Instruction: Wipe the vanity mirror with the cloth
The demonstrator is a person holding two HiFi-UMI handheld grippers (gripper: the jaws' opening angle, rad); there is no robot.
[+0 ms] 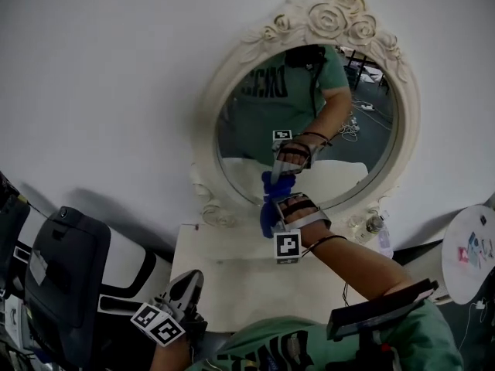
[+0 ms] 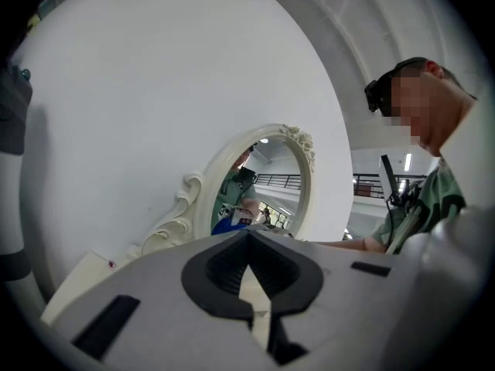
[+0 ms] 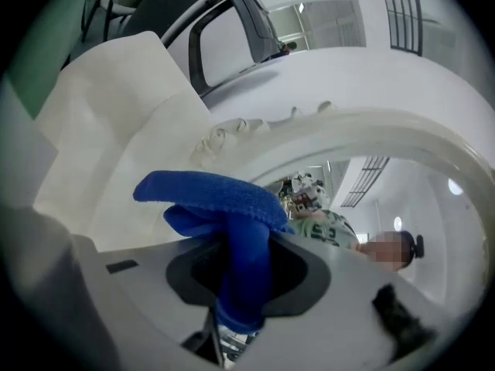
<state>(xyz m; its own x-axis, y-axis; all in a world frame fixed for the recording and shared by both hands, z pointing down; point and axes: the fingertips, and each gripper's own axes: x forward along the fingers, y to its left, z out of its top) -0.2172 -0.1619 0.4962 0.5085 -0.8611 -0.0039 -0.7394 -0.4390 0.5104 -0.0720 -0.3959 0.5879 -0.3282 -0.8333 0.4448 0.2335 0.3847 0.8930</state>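
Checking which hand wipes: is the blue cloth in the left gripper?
No, the blue cloth is clamped in the right gripper.

No print can be read: lettering on the person's green shirt [image 1: 255, 345], also reflected in the vanity mirror [image 1: 340, 14], is too blurred.

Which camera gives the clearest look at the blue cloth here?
The right gripper view: the cloth fills the frame's middle, clamped between the right gripper's jaws. The head view shows it small, against the mirror's lower edge. The left gripper view catches only a blue sliver by the mirror.
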